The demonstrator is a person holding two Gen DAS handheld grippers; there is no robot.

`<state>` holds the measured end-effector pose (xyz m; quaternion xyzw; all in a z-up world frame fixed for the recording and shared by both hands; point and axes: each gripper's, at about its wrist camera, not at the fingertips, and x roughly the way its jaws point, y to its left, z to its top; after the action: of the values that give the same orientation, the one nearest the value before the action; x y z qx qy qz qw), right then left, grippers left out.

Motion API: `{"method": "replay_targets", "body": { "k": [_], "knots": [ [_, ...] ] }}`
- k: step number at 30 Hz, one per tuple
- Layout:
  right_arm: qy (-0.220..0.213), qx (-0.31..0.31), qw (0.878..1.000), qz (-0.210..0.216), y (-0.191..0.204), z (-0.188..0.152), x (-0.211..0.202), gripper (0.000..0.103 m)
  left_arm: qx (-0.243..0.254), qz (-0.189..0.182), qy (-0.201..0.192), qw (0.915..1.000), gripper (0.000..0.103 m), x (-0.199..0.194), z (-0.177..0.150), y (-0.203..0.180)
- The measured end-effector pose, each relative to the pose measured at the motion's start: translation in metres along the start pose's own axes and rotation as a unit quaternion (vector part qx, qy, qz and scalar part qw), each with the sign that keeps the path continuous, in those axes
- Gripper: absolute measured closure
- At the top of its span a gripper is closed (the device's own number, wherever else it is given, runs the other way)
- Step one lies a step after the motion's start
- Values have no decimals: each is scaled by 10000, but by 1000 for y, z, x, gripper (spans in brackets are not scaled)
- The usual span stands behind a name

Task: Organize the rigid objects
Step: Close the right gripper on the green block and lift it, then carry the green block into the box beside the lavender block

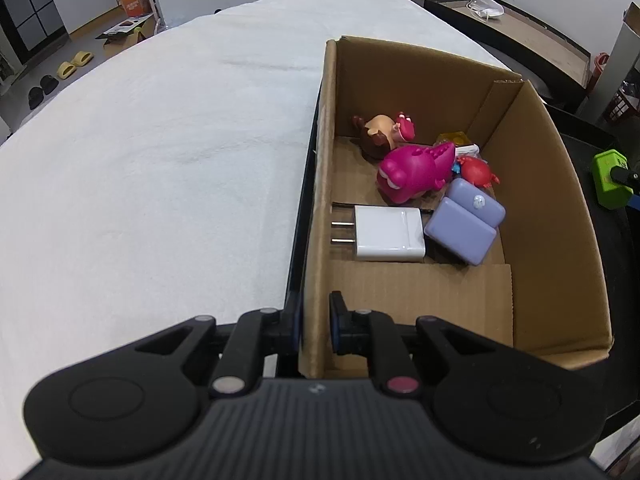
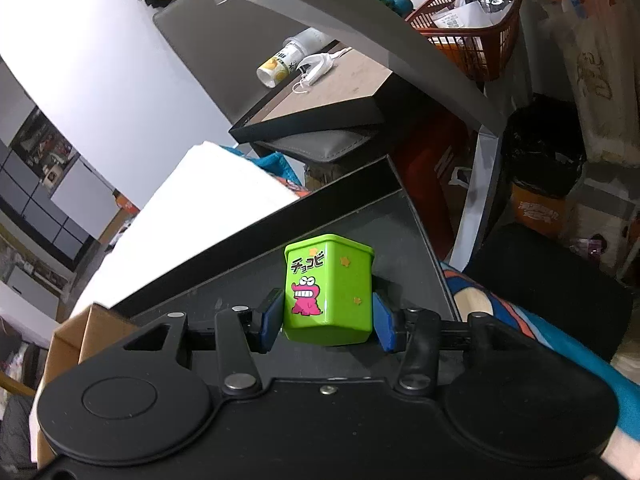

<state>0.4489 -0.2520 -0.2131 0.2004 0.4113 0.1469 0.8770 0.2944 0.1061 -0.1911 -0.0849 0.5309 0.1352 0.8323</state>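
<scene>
The left hand-held gripper (image 1: 316,320) pinches the cardboard box (image 1: 552,184) wall, steadying it; the right hand-held gripper (image 2: 325,320) clamps the green tin (image 2: 328,292), bound boxward at nine o'clock.

Black Japanese lettering "チョコビ" above a pink crocodile cartoon on the green box (image 2: 328,290).

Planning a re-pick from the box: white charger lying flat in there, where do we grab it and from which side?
Judging by its pose, grip the white charger across its two long side faces, coming straight down from above. It lies flat on the cardboard box floor, prongs toward the left wall. Its far end abuts the purple case, so end-to-end gripping looks blocked.
</scene>
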Motion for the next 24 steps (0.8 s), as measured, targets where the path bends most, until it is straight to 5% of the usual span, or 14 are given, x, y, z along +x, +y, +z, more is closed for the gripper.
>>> {"method": "replay_targets", "body": {
  "k": [24],
  "knots": [
    [-9,-861,9949,-517,35,-7,-66,57,-66,-213,-81,9997,90,-4,-2,9]
  ]
}}
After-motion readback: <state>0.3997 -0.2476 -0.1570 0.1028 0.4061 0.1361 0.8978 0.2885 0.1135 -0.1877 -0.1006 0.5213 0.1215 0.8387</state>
